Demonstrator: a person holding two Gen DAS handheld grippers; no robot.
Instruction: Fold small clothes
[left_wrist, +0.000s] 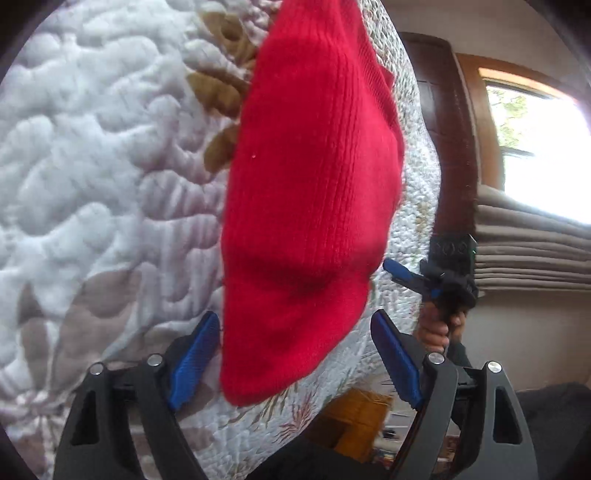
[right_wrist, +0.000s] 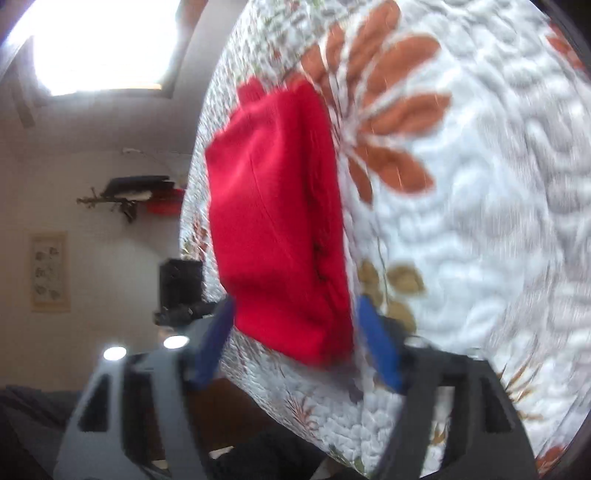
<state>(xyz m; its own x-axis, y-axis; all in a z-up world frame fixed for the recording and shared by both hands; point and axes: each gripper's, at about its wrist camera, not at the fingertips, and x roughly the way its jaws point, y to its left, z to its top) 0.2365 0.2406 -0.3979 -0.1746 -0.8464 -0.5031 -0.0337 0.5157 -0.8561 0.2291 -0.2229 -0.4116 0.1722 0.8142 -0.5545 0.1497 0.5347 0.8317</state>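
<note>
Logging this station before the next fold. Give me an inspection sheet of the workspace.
Surface: quilted floral bedspread.
Job's things: one red knit garment, already folded, lying on the bedspread.
Clutter: nothing seen on the bedspread.
Grippers: left gripper open, empty; right gripper open, empty, view blurred.
Cables: nothing seen.
Surroundings: bright window, stacked folded fabric under it, framed picture on the wall.

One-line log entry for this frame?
item: red knit garment folded on quilt | left tongs: open | right tongs: open | neither gripping
</note>
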